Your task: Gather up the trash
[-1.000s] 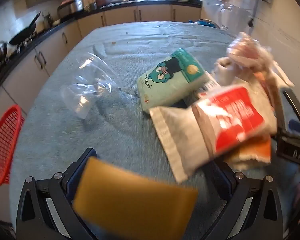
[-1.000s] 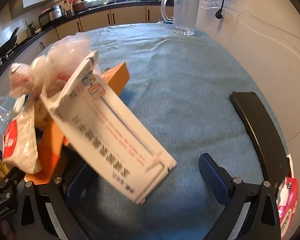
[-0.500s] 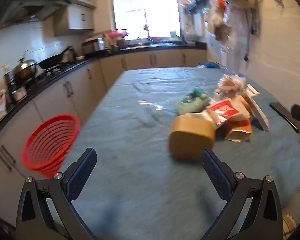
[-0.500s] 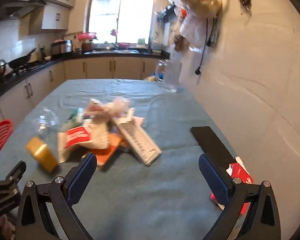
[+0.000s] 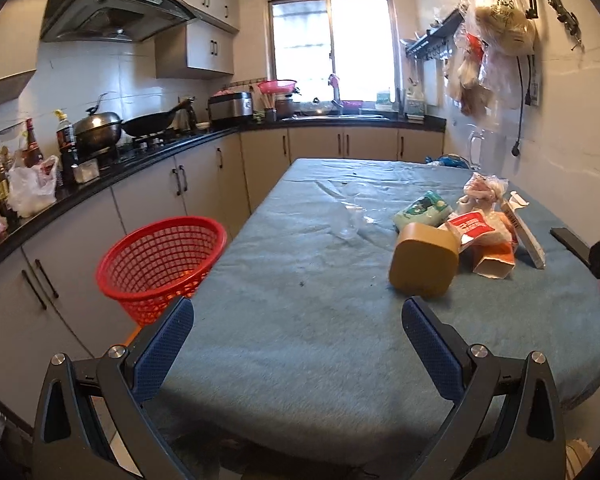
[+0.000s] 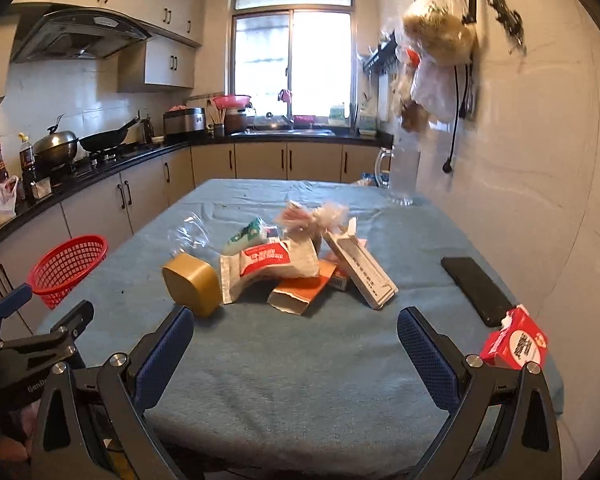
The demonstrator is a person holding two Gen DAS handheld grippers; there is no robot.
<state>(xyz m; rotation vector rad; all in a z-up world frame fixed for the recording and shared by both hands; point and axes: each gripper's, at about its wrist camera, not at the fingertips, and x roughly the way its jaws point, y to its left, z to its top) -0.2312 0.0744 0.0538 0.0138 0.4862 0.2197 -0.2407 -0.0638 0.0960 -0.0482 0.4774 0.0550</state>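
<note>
A pile of trash lies on the blue-covered table [image 5: 300, 320]: a mustard-yellow box [image 5: 424, 266] [image 6: 194, 284], a red-and-white bag [image 5: 476, 226] [image 6: 272, 264], an orange carton [image 6: 302, 292], a long white box [image 6: 360, 268], a green pouch [image 5: 422, 210], a clear plastic bag [image 5: 352, 212] and a crumpled pink wrapper [image 6: 312, 214]. A red mesh basket [image 5: 162, 258] [image 6: 68, 266] stands off the table's left side. My left gripper [image 5: 298, 338] is open and empty near the table's front edge. My right gripper [image 6: 296, 344] is open and empty, in front of the pile.
A black phone [image 6: 478, 290] and a red-and-white carton [image 6: 516, 338] lie at the table's right edge. A glass pitcher [image 6: 402, 176] stands at the far right by the wall. Kitchen counters [image 5: 100, 172] run along the left and back.
Both grippers have pulled back from close over the pile to the table's front edge. The yellow box left the left gripper and now lies on the table. The right gripper no longer touches the white box.
</note>
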